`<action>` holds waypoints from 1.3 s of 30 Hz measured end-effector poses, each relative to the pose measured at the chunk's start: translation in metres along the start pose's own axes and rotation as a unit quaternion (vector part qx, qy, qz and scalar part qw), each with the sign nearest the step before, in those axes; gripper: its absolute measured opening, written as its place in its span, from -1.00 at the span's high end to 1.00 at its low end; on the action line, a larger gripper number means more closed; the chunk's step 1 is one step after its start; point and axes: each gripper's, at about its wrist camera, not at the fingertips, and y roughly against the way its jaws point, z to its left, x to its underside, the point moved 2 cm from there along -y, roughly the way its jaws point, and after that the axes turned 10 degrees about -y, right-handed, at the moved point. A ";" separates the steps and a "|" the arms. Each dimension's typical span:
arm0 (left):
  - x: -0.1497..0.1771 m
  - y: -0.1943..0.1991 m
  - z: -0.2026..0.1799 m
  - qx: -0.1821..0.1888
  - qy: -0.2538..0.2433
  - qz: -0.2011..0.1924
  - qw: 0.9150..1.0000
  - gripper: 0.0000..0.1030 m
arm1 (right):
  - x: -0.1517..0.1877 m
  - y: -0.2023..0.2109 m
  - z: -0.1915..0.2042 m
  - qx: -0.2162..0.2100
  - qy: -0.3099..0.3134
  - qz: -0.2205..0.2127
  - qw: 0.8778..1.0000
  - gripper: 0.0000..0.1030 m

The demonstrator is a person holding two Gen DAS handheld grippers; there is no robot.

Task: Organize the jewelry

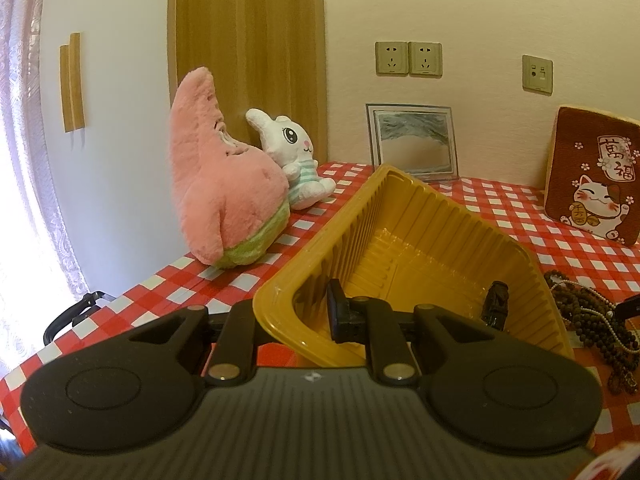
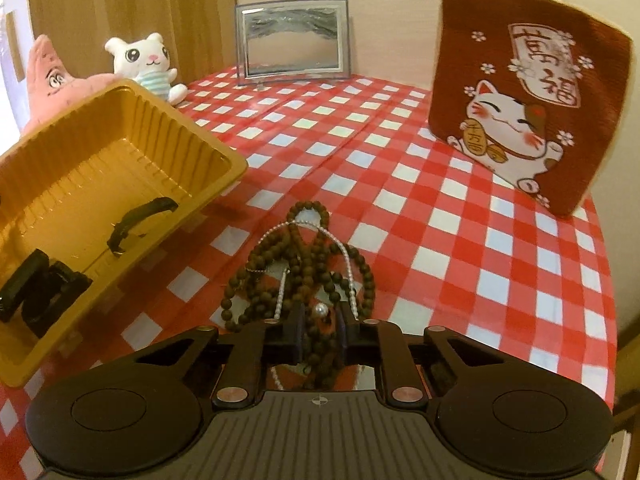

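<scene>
A yellow plastic tray is tipped up off the red-checked tablecloth. My left gripper is shut on its near wall, one finger inside and the other hidden outside. A dark carved piece lies inside the tray, also seen as a black curved piece. To the tray's right, brown bead strands lie in a heap tangled with a white pearl necklace. My right gripper points down into the heap's near end, shut on brown beads beside a large pearl.
A pink star plush and a white bunny plush lean on the wall behind the tray. A glass picture frame stands at the back. A red lucky-cat cushion is propped at the right, near the table's edge.
</scene>
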 end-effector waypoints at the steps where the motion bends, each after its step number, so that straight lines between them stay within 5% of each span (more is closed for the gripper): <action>1: 0.000 0.000 0.000 0.000 0.000 0.000 1.000 0.70 | -0.001 -0.004 0.000 0.001 0.003 0.002 1.000 0.68; 12: 0.000 0.000 0.000 -0.001 -0.001 0.001 1.000 0.70 | 0.000 -0.019 -0.003 0.001 0.004 0.005 1.000 0.84; 24: 0.000 0.000 0.000 -0.001 0.000 0.000 1.000 0.69 | -0.017 0.037 -0.028 -0.068 -0.135 -0.037 0.988 0.84; 29: 0.000 0.000 0.001 -0.001 -0.001 0.000 1.000 0.69 | -0.020 0.049 0.016 -0.119 -0.107 -0.033 0.987 0.84; 39: -0.001 -0.001 0.003 -0.003 0.003 0.000 1.000 0.69 | -0.013 0.032 0.167 -0.257 -0.004 0.006 0.966 0.84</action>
